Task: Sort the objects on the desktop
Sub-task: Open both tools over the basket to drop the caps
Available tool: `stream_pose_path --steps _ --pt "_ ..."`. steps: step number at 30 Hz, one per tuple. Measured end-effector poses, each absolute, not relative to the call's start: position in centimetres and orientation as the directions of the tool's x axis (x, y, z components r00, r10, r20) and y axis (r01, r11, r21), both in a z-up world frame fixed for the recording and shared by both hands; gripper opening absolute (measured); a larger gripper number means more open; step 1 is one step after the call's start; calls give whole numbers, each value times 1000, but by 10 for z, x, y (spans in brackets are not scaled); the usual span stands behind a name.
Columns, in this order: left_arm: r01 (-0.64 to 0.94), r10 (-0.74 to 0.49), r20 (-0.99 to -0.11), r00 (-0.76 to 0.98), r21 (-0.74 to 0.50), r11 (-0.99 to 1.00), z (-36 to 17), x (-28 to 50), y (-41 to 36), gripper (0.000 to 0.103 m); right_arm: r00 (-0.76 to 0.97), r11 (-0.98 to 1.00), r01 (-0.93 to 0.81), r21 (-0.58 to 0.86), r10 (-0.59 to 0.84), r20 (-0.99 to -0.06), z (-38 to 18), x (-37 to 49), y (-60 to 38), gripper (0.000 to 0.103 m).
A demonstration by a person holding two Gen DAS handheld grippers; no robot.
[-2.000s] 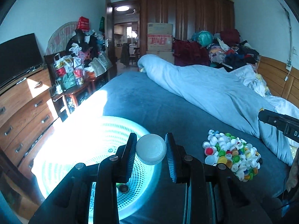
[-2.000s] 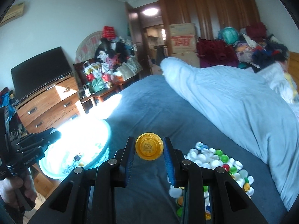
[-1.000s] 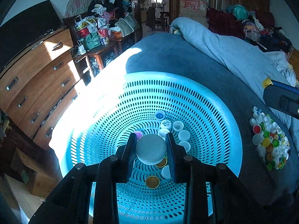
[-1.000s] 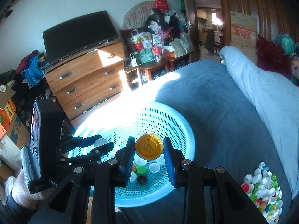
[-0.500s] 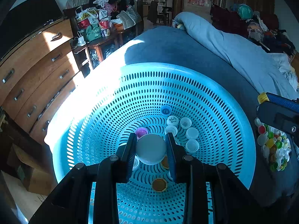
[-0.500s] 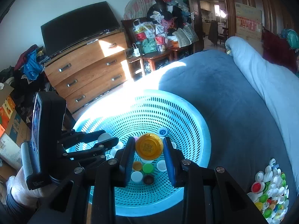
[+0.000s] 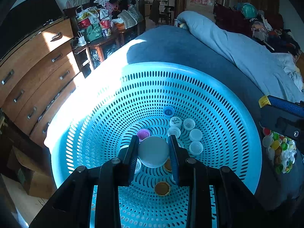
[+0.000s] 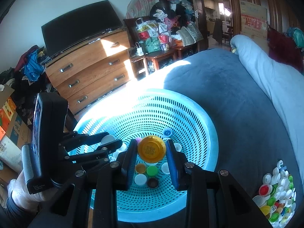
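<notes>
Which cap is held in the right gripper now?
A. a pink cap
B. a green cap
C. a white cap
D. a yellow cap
D: in the right wrist view the right gripper is shut on a yellow cap, above the basket.

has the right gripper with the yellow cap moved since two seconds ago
Yes. The right gripper, shut on the yellow cap, went from above the bedspread to over the blue basket.

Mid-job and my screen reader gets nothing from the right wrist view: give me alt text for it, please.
The right tongs grip a round yellow plastic bottle cap above a perforated turquoise plastic basket that already holds several caps. The left tongs hold a white cap over the basket's left side, and a heap of mixed-colour bottle caps lies on the blue bedspread at lower right.
</notes>
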State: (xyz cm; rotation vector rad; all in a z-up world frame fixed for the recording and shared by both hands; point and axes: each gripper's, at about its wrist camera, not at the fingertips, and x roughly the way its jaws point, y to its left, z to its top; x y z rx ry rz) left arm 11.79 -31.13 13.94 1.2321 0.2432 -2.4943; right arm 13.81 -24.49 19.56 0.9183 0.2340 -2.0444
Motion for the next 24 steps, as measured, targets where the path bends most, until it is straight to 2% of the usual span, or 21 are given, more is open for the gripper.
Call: stream_pose_path --steps 24 --pt "384 -229 -804 -549 1 -923 133 116 -315 26 -345 -612 773 169 -628 -697 186 137 -255 34"
